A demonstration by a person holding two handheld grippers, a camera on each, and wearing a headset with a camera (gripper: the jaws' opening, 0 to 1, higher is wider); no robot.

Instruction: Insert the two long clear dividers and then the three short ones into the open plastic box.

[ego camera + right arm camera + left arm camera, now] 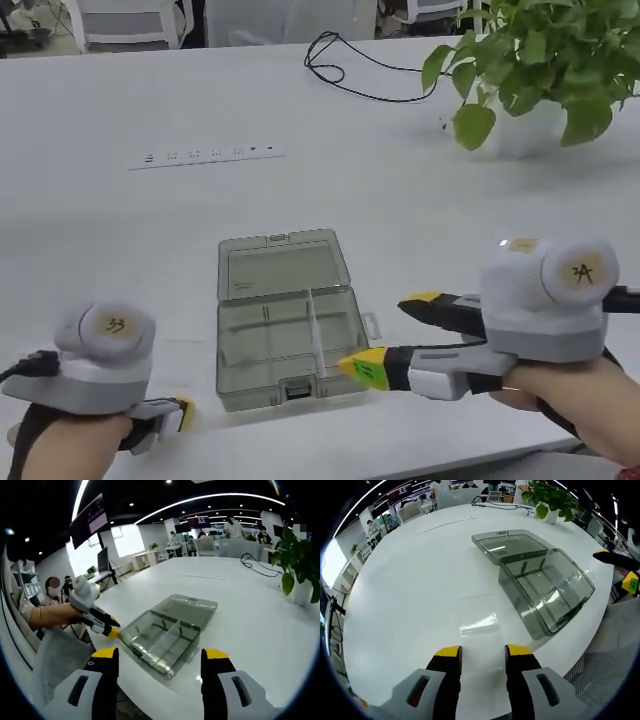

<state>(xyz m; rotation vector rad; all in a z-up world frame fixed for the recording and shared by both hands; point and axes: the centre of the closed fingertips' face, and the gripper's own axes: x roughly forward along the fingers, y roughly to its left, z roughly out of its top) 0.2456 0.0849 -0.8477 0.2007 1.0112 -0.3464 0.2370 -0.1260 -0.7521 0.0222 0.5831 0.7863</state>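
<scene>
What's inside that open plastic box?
One clear divider stands upright in the box, running from hinge side to front; the rest looks bare. Glare on the tinted plastic could hide another clear piece.

Grey right gripper [391, 333], yellow-tipped black jaws

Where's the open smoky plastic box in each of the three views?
Head view: smoky clear plastic box, lid open, low centre.
Left gripper view: box upper right of centre.
Right gripper view: box at centre, lid toward upper right.
Shared landmark: leafy green potted plant beyond the box.
</scene>
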